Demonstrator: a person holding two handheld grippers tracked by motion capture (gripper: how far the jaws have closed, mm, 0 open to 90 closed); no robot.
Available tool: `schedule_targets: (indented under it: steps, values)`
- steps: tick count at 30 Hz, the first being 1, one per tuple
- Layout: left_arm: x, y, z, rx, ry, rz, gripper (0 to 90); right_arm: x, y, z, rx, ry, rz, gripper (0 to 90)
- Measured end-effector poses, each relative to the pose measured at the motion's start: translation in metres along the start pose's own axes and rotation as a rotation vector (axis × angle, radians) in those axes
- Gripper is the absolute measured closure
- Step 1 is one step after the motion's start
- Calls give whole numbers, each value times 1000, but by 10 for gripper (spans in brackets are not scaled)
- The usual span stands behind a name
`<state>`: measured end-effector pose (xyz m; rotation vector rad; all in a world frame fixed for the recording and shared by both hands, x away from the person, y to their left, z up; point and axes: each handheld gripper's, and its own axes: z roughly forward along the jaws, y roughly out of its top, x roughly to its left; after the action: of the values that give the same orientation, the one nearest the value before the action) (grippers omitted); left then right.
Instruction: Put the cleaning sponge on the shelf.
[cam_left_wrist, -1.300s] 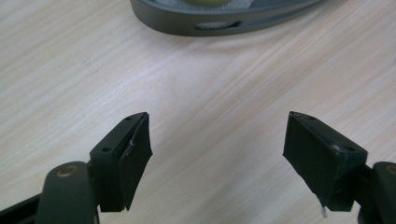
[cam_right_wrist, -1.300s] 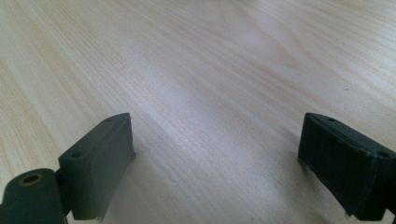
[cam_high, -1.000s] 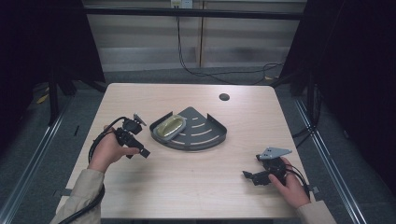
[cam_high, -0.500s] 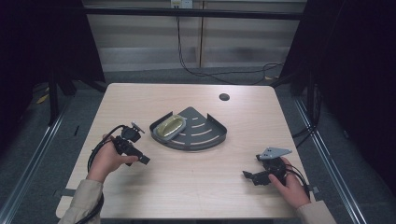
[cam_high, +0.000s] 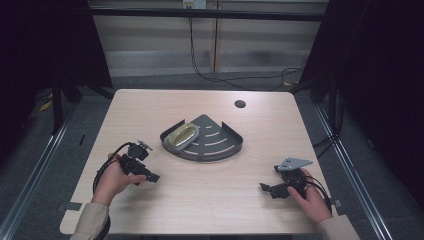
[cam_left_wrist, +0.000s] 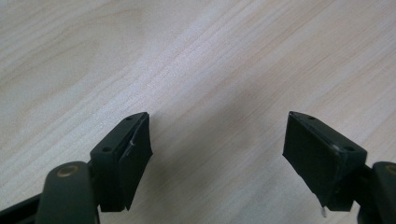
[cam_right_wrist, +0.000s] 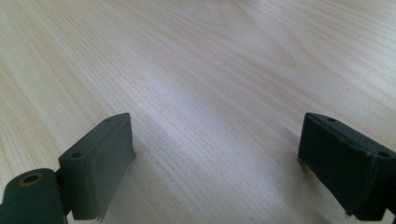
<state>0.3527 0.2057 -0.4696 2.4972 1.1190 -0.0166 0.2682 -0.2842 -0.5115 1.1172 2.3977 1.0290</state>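
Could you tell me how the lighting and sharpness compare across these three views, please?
High view: the table is evenly lit and sharp, while the surroundings fall into near-black. Left gripper view: a bright sheen crosses the wood grain and a soft shadow lies between the open fingers. Right gripper view: a pale glare band runs diagonally and the far wood softens, with the near fingers slightly blurred.

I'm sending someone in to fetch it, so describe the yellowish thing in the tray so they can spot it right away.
On the light wooden table, near the middle, sits a dark grey quarter-round tray with raised ribs. In its left corner lies the yellowish rounded object, pale and glossy. It is the tray's sole content and the only light-coloured item; what it is cannot be told.
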Motion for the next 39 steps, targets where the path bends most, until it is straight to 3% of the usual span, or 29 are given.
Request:
schedule_targets:
  steps: [8,14,19,23,33,39]
  values:
    - [0,-10,3,-19,15,33,226,0,0,0,-1,1,-1,100]
    - [-2,-18,4,-65,25,62,209,0,0,0,0,0,0,100]
    - [-5,-24,7,-109,62,137,156,0,0,0,0,2,0,99]
    - [-6,-28,8,-127,81,160,152,0,0,0,-1,2,-1,100]
    - [-9,-36,12,-181,76,164,102,0,0,0,0,0,-1,100]
    - [-8,-41,18,-253,67,178,15,0,0,0,-1,3,-1,100]
